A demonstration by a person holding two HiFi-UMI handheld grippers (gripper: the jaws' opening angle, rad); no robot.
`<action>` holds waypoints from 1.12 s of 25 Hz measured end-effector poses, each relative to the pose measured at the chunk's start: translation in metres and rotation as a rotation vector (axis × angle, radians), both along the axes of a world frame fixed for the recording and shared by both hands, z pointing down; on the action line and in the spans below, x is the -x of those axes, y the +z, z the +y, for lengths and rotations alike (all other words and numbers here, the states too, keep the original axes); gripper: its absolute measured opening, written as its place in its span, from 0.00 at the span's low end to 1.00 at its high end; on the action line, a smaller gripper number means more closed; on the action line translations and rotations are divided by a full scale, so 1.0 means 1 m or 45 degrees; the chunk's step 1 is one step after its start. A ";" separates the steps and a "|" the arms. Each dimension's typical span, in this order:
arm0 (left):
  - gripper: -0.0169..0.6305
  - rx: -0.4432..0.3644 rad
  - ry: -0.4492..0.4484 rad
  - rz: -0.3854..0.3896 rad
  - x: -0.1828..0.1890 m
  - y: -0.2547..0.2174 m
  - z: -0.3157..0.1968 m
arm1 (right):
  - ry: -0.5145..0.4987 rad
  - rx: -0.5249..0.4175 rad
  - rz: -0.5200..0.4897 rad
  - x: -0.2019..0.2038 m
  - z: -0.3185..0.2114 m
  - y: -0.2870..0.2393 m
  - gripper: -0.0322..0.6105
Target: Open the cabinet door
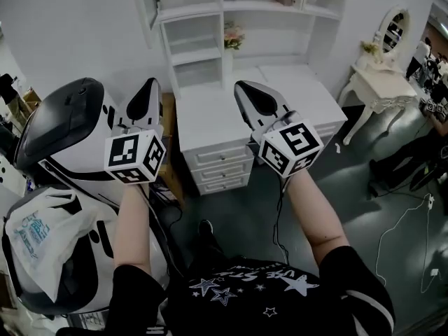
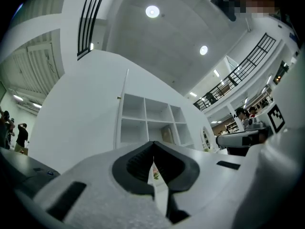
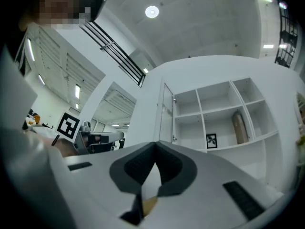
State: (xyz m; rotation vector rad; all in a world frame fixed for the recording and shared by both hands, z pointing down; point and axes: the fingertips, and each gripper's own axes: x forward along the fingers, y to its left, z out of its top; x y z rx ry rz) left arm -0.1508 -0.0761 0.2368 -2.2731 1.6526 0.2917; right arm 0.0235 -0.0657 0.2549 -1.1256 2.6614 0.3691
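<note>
A white shelf cabinet (image 1: 210, 26) stands on a white desk ahead of me. Its narrow door (image 1: 148, 2) at the upper left looks swung outward; in the right gripper view the door (image 3: 167, 111) shows almost edge-on beside the open compartments. The shelves (image 2: 145, 120) also show in the left gripper view. My left gripper (image 1: 150, 84) is shut with nothing in it, held short of the desk's left corner. My right gripper (image 1: 241, 87) is shut and empty too, over the desk's front. In their own views the left gripper (image 2: 153, 146) and right gripper (image 3: 155, 147) have their tips together.
The desk top (image 1: 210, 121) carries a flower vase (image 1: 232, 40), with drawers (image 1: 220, 163) below. A large white machine (image 1: 63, 138) with a plastic bag (image 1: 38, 236) stands at my left. A vanity table with an oval mirror (image 1: 392, 30) is at the right. Cables (image 1: 406, 222) lie on the floor.
</note>
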 end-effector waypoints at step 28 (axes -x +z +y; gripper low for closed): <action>0.04 0.413 0.050 0.080 -0.030 0.186 0.091 | 0.044 0.272 0.047 -0.035 0.046 0.129 0.06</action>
